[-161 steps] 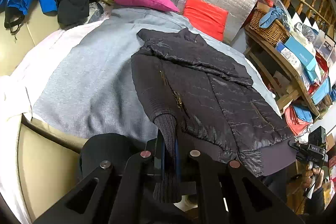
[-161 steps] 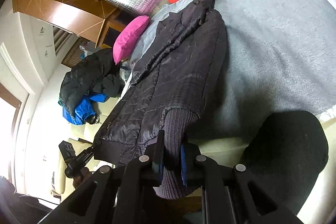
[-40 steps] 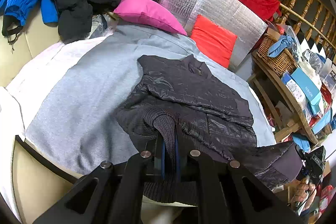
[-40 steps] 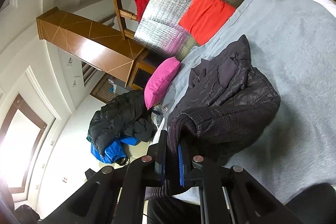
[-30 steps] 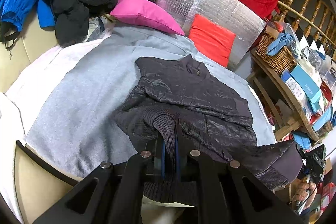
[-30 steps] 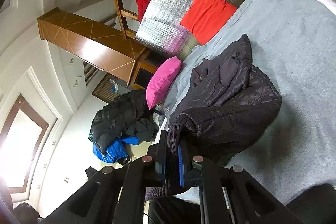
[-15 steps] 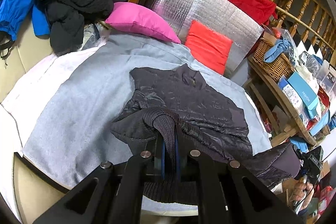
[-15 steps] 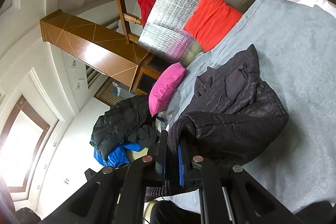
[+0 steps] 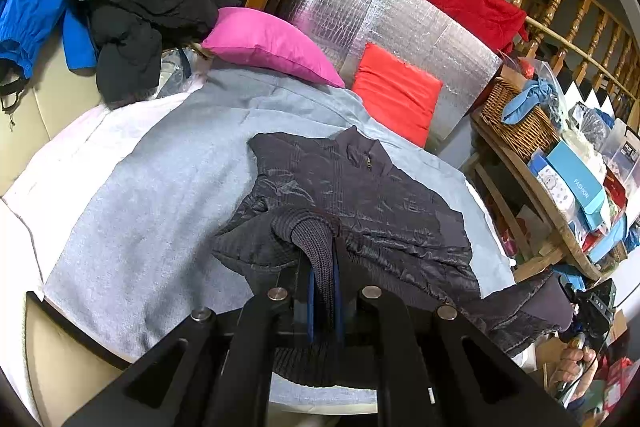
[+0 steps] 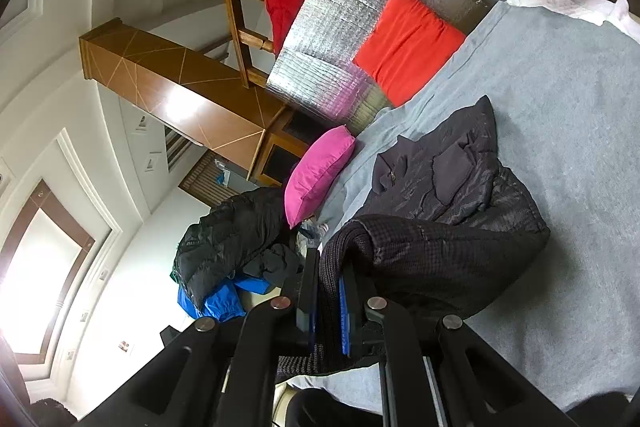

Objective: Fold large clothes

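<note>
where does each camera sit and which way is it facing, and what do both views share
Left wrist: sits on the left tool, looking along its fingers across the grey blanket toward the silver foil panel; the tool is shut on the dark quilted jacket's ribbed hem; a hand shows lower right.
Right wrist: sits on the right tool, rolled sideways, facing the same bed; the tool is shut on the ribbed hem.
Shared: jacket, blanket, foil panel, pink pillow, red cushion.
</note>
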`<state>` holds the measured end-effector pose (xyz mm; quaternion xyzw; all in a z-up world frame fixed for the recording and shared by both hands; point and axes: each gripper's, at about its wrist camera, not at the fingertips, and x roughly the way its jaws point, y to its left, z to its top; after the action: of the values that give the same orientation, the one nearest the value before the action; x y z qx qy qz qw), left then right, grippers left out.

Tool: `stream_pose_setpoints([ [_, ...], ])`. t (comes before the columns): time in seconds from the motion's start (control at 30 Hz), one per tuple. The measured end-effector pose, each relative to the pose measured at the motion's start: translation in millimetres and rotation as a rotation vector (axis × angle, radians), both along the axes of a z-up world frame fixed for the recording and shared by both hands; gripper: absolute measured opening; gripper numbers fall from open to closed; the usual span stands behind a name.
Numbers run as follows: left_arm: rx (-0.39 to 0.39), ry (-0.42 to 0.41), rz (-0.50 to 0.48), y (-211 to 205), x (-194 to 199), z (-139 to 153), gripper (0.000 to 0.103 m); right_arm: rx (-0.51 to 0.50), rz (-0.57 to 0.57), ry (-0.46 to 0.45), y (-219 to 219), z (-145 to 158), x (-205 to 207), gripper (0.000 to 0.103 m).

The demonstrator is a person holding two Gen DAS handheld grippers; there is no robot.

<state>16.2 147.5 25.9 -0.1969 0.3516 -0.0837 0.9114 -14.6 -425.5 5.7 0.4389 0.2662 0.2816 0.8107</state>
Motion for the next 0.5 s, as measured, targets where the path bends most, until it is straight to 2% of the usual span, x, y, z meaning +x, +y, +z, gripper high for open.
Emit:
stream_pose_setpoints([
  [0.33,-0.002,-0.005,0.007,2,7,2,0.008,-0.005,-0.006,-0.018,3,7,10,0.009],
  [0.5,0.028,0.008,0.044,-5,18,3,0.008,-0.026,-0.009,-0.025,3,9,20,0.009],
])
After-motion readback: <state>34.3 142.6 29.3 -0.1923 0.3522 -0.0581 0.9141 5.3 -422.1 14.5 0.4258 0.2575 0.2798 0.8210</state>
